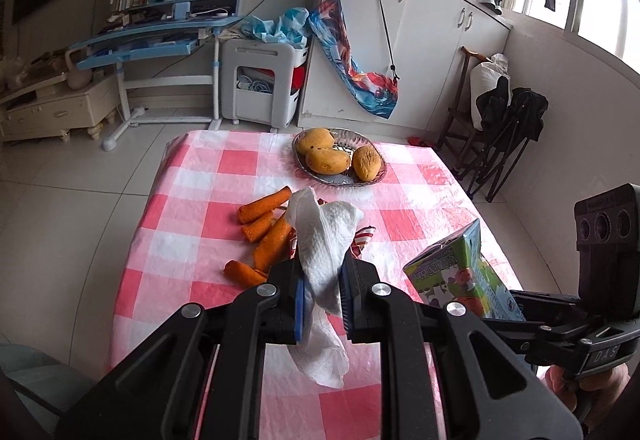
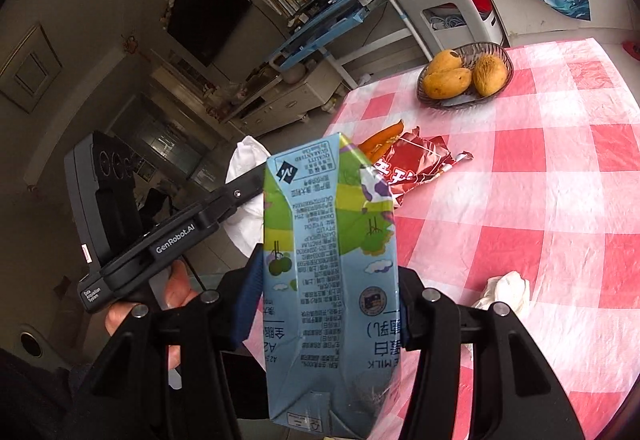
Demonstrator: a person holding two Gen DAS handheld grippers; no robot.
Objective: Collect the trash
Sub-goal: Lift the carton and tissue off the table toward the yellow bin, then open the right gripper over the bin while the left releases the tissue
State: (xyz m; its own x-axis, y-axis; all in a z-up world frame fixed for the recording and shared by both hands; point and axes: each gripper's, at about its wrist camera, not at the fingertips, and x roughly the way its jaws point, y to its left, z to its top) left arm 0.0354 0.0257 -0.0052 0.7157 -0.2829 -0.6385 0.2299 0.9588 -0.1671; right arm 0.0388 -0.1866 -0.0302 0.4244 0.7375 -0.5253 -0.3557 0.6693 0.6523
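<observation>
While the left gripper [image 1: 322, 304] is clamped nearly shut on a crumpled white paper towel [image 1: 324, 260], which sticks up above its blue pads and hangs down below them over the desk [image 1: 420, 200] with its pink-and-white checked cloth, the right gripper [image 2: 326, 314] grips a blue and green milk carton [image 2: 332, 280] about half open, its pads pressing the carton's two sides. The carton stands upright in that grip, dented, above the near edge of the desk. In the left wrist view the same carton [image 1: 464, 280] shows at the right, beside the left gripper. On the cloth lie several orange carrot pieces [image 1: 266, 224], just beyond the held towel. A torn red foil wrapper [image 2: 416, 164] lies flat near them, behind the carton. A second crumpled white tissue [image 2: 506, 290] rests on the cloth close to the right gripper. Further back, a dark oval wire basket [image 1: 374, 178] holds three yellow mangoes [image 1: 328, 160]
</observation>
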